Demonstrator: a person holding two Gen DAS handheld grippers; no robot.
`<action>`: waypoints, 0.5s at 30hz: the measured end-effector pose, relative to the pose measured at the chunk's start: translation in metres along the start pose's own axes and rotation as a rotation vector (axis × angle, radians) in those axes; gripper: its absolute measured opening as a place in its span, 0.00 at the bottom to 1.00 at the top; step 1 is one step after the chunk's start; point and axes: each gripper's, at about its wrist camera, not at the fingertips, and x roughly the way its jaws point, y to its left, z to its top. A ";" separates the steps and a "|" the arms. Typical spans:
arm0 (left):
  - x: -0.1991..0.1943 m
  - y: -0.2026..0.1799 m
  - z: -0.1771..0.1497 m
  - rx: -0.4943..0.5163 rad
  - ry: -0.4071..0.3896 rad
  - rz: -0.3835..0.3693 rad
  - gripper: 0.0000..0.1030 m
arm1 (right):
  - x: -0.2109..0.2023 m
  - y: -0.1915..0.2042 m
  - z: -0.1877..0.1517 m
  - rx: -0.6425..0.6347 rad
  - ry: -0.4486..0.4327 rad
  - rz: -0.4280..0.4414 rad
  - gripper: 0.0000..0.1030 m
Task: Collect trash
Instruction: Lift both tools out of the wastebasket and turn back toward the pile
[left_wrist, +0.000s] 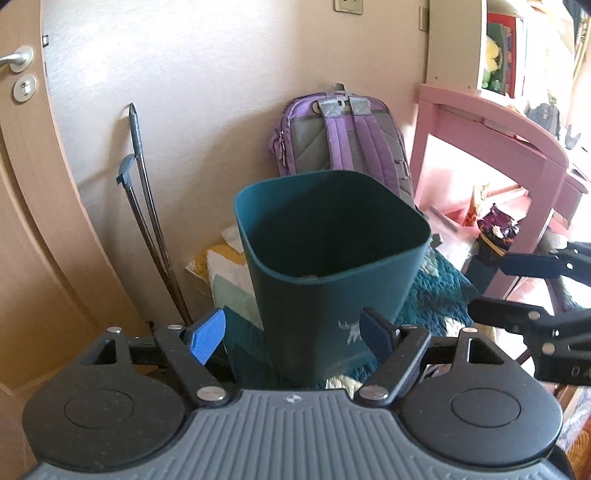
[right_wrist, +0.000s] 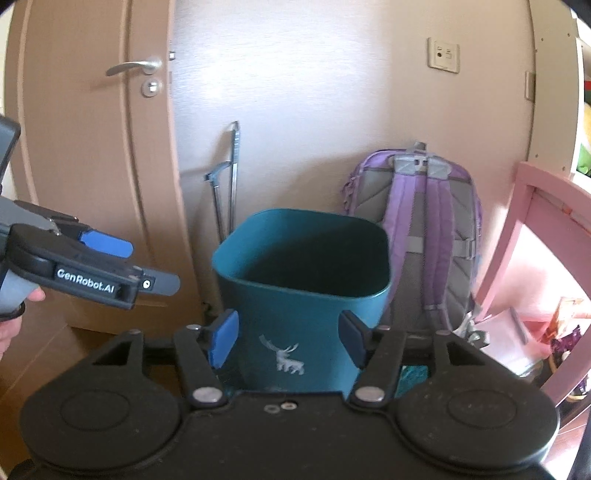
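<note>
A teal bin (left_wrist: 332, 258) with a white deer print (right_wrist: 284, 356) stands upright on a quilted cloth (left_wrist: 436, 295) by the wall; its inside is dark. My left gripper (left_wrist: 291, 334) is open just short of the bin, with nothing between its blue pads (left_wrist: 207, 336). My right gripper (right_wrist: 288, 339) is open too, also empty, facing the bin's front wall. Each gripper shows in the other's view: the right gripper (left_wrist: 491, 284) to the bin's right, the left gripper (right_wrist: 149, 266) to its left. A crumpled purple wrapper (left_wrist: 496, 225) lies under the pink desk.
A purple backpack (right_wrist: 417, 229) leans on the wall behind the bin. A thin metal frame (left_wrist: 147, 206) stands against the wall to the left, beside a wooden door (right_wrist: 92, 147). A pink desk (left_wrist: 491, 133) with shelves above it fills the right side.
</note>
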 end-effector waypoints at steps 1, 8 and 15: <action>-0.004 0.001 -0.007 0.007 0.000 -0.005 0.78 | -0.001 0.002 -0.003 0.000 0.002 0.010 0.58; -0.014 0.022 -0.060 -0.016 0.022 -0.012 0.78 | 0.005 0.017 -0.036 0.003 0.057 0.071 0.58; 0.008 0.060 -0.123 -0.078 0.096 -0.002 0.79 | 0.030 0.028 -0.089 0.000 0.124 0.077 0.58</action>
